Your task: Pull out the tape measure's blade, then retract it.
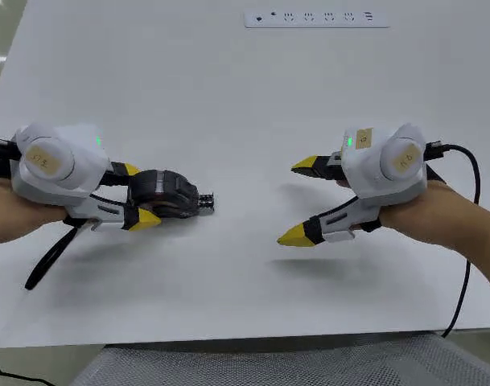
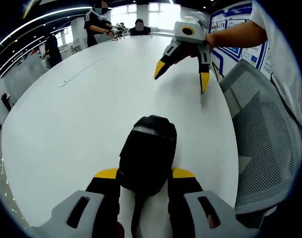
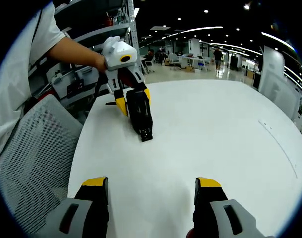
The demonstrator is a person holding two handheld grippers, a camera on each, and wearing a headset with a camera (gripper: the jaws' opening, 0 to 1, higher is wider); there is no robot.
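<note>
A black tape measure (image 1: 167, 194) rests on the white table (image 1: 228, 104) at the left, its blade tip facing right and no blade drawn out. My left gripper (image 1: 138, 195) is shut on the tape measure (image 2: 147, 154), its yellow-tipped jaws clamping both sides of the case. My right gripper (image 1: 304, 201) hovers open at the right, with a stretch of bare table between it and the blade tip. From the right gripper view, the tape measure (image 3: 140, 114) lies ahead between my open jaws, held by the left gripper (image 3: 132, 100). The right gripper (image 2: 181, 73) shows far ahead in the left gripper view.
A white power strip (image 1: 316, 18) lies at the table's far edge. A black cable (image 1: 468, 241) trails from the right gripper over the front edge. A grey mesh chair (image 2: 257, 134) stands beside the table. People sit at the table's far end (image 2: 98, 22).
</note>
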